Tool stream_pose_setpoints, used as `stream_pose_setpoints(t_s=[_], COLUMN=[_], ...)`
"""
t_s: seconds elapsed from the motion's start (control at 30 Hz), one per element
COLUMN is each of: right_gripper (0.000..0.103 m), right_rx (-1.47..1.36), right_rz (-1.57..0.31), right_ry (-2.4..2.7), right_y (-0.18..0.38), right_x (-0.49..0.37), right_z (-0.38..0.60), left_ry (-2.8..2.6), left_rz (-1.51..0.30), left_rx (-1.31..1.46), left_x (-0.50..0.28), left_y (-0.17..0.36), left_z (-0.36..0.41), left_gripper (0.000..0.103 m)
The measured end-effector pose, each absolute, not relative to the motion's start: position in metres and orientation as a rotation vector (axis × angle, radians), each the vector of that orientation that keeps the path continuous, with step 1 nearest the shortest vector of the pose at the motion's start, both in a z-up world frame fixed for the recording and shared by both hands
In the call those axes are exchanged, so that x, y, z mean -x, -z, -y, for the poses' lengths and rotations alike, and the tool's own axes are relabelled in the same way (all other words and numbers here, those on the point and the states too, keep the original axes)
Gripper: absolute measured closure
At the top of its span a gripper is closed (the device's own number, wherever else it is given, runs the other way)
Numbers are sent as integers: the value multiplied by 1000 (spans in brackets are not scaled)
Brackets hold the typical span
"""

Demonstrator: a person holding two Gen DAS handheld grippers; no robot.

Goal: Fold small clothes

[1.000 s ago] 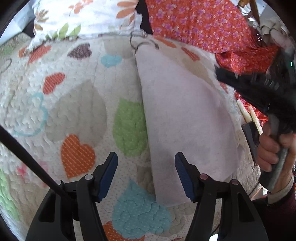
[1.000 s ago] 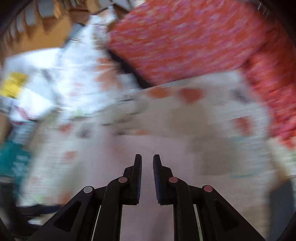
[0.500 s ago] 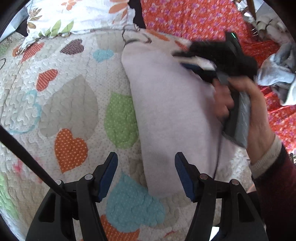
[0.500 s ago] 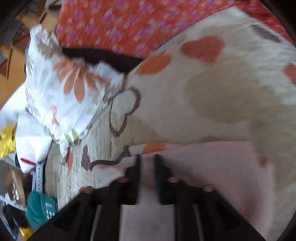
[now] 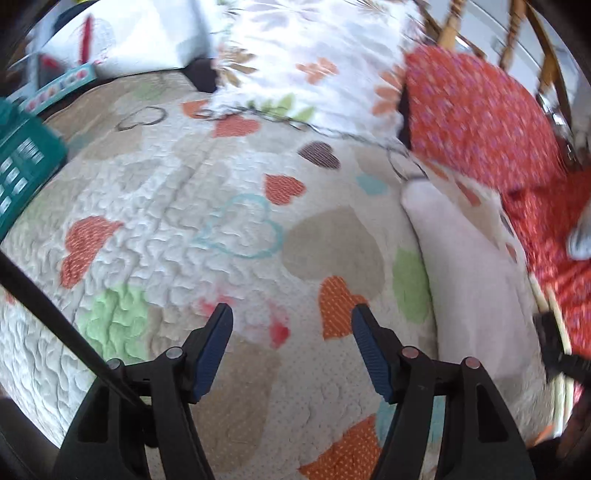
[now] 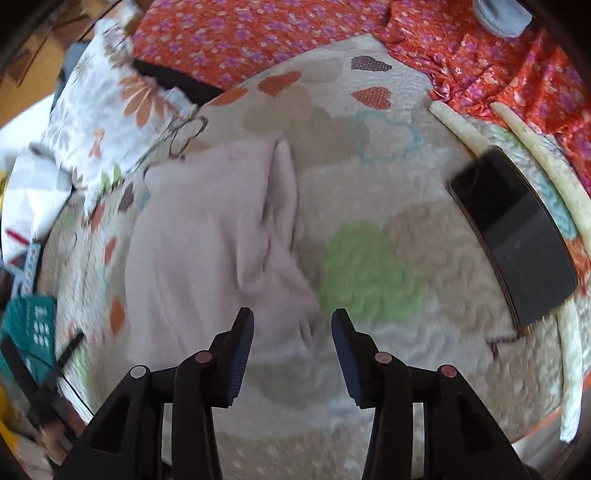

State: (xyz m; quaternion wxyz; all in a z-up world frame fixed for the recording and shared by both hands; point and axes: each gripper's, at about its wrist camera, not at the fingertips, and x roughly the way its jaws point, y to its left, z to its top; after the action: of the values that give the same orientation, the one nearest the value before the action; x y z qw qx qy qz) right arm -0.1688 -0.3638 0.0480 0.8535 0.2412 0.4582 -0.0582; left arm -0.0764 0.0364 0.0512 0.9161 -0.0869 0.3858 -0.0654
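Observation:
A pale pink garment (image 6: 207,236) lies folded lengthwise on a quilt with coloured hearts (image 6: 369,258). In the left wrist view the garment (image 5: 476,280) sits at the right. My left gripper (image 5: 291,347) is open and empty above the quilt (image 5: 184,221), well left of the garment. My right gripper (image 6: 291,343) is open and empty, hovering just above the garment's near edge. A part of the right gripper shows at the right edge of the left wrist view, blurred.
A black phone (image 6: 513,236) lies on the quilt at the right beside two white sticks (image 6: 546,166). Red floral fabric (image 6: 295,33) and a flowered pillow (image 6: 110,107) lie behind. A teal basket (image 5: 22,166) stands at the left.
My right gripper has opened, let go of the garment and drawn back toward its near edge. My left gripper has swung left, away from the garment.

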Motion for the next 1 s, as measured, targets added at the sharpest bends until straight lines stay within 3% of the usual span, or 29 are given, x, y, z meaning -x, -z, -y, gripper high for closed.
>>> stream_pose_setpoints(t_s=[0.23,0.3,0.47,0.6,0.73,0.77,0.8,0.83,0.87,0.9,1.0], right_gripper=[53,36,26,26,27,36,50,53,65,71,76], right_rx=[-536,-483,-469,-563,-723,-735,-746,-744,-742,-753,-770], right_rz=[-823,-782,-802,-863,-889,-897,-912,-915,-911,-911,-852], right_ry=[52,60,79,64,-65,-92,-121,-114,-118,-139,-194], right_y=[-56,-66,-58,-27,-4,-2,3,4,3,1,-20], right_x=[138,125,89,64,39,35,28,24,22,19,21], right_z=[353,358,383,403,405,402,395,390,385,382,379], left_ry=[174,217,341,467,487,487,492,510,577,597,607], left_rz=[-772,-784,-883,-1010,-1011,-1021,-1030,-1036,-1061,-1080,-1021], left_rx=[156,155,210,275,341,339,332,336,365,377,370], left_x=[35,23,0,-16,-21,-23,-23,-23,-24,-25,-22], left_y=[-64,-67,-48,-20,-13,-13,-15,-16,-18,-22,-40], left_z=[-1,13,42,72,90,94,97,99,103,105,103], left_gripper=[36,35,31,31,25,25,29,55,74,83,98])
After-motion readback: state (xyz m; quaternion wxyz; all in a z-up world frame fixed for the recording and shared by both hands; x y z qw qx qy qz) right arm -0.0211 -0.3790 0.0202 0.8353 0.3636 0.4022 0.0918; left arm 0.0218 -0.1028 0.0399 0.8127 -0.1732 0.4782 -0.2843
